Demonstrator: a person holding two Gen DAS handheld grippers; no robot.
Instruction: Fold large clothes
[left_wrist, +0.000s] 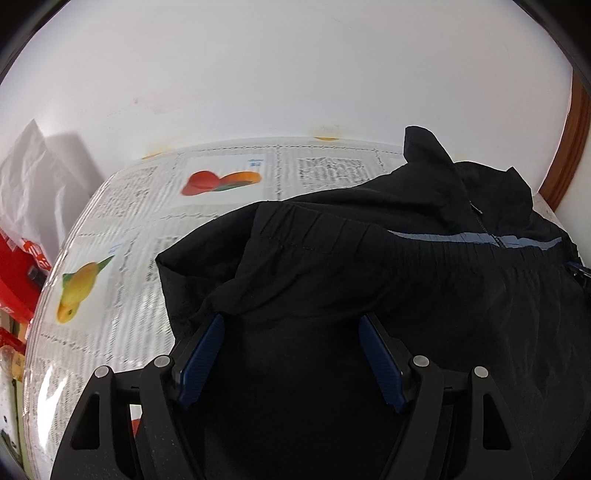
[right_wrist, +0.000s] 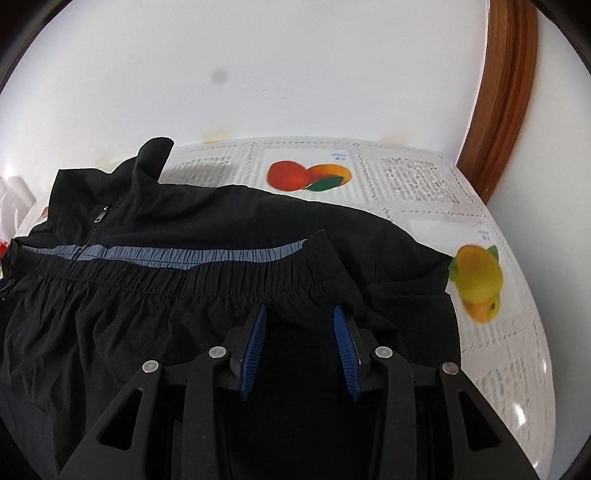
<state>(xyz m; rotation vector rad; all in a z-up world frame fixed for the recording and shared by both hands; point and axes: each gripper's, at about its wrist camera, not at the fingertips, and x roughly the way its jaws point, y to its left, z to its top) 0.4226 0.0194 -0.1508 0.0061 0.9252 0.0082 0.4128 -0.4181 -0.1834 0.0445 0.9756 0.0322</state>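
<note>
A black zip jacket (left_wrist: 369, 236) with a grey-blue stripe and an elastic hem lies on the table; its bottom part is folded up over the chest, collar standing at the far side. It also shows in the right wrist view (right_wrist: 184, 221). My left gripper (left_wrist: 291, 317) is open, its blue pads (left_wrist: 203, 358) spread over the jacket's left fold edge. My right gripper (right_wrist: 300, 308) is open, blue pads (right_wrist: 255, 343) spread just behind the elastic hem at the jacket's right side. Neither holds cloth.
The table wears a white cloth (left_wrist: 122, 229) printed with text blocks and fruit pictures (right_wrist: 478, 280). A white wall stands behind. A wooden door frame (right_wrist: 506, 96) rises at the right. Red boxes (left_wrist: 18, 273) and a white bag (left_wrist: 26, 184) sit off the table's left.
</note>
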